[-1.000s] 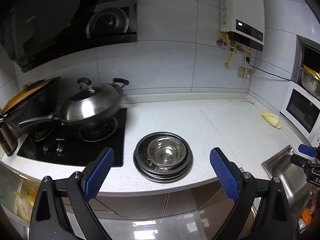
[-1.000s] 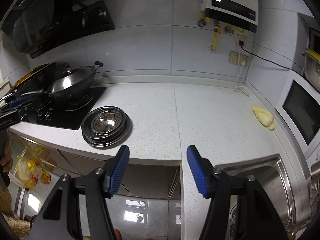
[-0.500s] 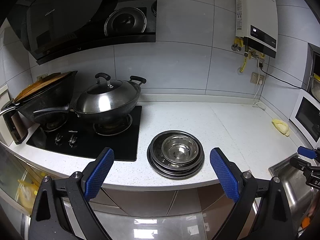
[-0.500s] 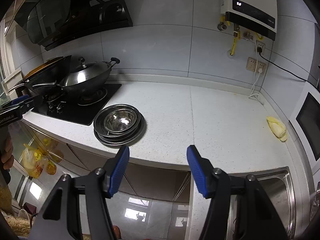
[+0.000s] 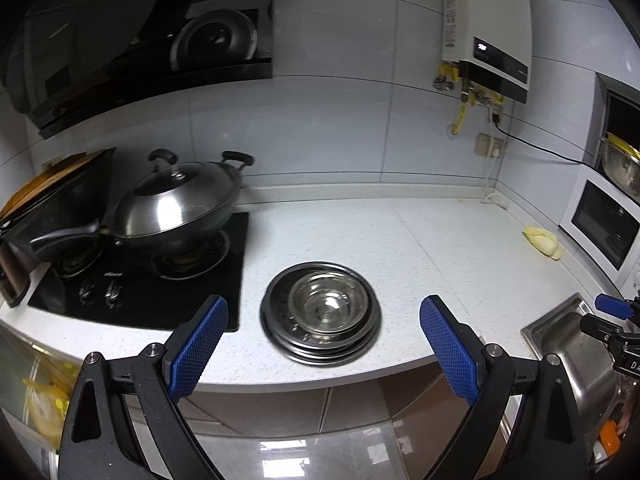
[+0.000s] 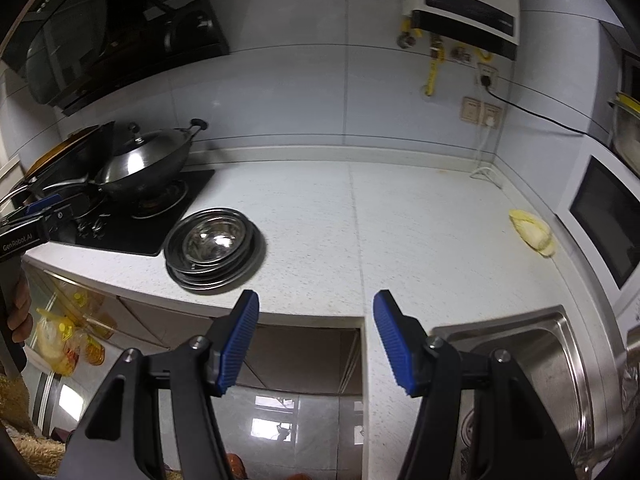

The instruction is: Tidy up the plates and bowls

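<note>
A stack of steel plates (image 5: 280, 332) with a steel bowl (image 5: 326, 306) nested on top sits near the front edge of the white counter, right of the hob. It also shows in the right wrist view (image 6: 240, 260), with the bowl (image 6: 214, 240) on top. My left gripper (image 5: 322, 320) is open and empty, held in front of and above the stack. My right gripper (image 6: 314, 312) is open and empty, off the counter's front edge, to the right of the stack.
A lidded wok (image 5: 176, 208) and a dark pan (image 5: 60, 208) stand on the black hob (image 5: 140, 304) at left. A steel sink (image 6: 532, 364) lies at right. A yellow lump (image 6: 532, 232) lies by the white oven (image 6: 608, 216). A water heater (image 5: 488, 28) hangs on the wall.
Both grippers have shifted: the views tilted and the plate stack sits a little closer in each. Both grippers stay open and empty. The stack has not moved.
</note>
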### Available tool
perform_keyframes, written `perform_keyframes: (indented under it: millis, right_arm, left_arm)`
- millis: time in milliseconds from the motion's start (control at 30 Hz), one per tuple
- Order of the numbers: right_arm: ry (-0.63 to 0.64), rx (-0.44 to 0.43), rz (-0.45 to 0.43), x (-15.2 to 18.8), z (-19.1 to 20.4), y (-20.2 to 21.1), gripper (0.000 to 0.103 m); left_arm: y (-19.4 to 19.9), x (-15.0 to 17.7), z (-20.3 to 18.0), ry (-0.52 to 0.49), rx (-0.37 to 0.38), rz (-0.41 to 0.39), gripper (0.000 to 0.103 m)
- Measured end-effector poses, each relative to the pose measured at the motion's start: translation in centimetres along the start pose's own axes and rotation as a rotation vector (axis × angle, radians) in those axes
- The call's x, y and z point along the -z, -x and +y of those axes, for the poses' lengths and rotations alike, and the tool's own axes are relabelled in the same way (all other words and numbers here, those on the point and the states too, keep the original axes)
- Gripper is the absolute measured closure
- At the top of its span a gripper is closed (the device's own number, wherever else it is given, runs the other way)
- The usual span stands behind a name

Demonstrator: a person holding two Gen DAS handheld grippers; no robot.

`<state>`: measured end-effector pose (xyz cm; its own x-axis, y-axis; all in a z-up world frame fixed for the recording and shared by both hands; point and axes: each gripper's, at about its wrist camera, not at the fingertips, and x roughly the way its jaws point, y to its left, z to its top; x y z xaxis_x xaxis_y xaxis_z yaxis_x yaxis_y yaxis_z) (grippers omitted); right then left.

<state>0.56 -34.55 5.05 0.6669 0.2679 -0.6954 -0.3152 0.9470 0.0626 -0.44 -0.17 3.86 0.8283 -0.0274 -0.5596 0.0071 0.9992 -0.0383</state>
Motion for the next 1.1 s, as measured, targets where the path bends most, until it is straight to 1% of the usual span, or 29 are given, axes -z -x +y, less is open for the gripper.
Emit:
perform_keyframes:
  millis: [100, 233, 367, 567, 733, 900, 1100]
  right_arm:
    - [-0.018, 0.025, 0.003, 0.4, -0.6, 0.4, 0.045]
    - [-0.037, 0.047, 0.010, 0.8, -1.2, 0.6, 0.045]
    - [-0.037, 0.049, 0.009, 0.8, -1.3, 0.7, 0.045]
    - [-0.027, 0.031, 0.008, 0.7, -0.8, 0.6, 0.045]
    - [-0.031, 0.003, 0.007, 0.7, -0.4, 0.5, 0.045]
    - [-0.045, -0.012, -0.021, 0.7, -0.4, 1.0, 0.045]
    - [-0.040, -0.012, -0.038, 0.5, -0.2, 1.5, 0.045]
  left_arm:
    - [-0.3, -0.1, -0.5, -0.025, 0.019, 0.002, 0.009]
    - [-0.3, 0.4, -0.2, -0.040, 0.012, 0.013, 0.009]
    - [-0.2, 1.5, 1.0, -0.049, -0.028, 0.037, 0.009]
    - [-0.1, 2.6, 2.6, -0.031, -0.062, 0.064, 0.009]
    - [0.5, 3.0, 3.2, -0.015, -0.071, 0.051, 0.009]
    - [1.0, 2.9, 3.5, 0.002, -0.070, 0.025, 0.009]
    - [1.4, 2.6, 3.5, -0.002, -0.072, 0.004, 0.009]
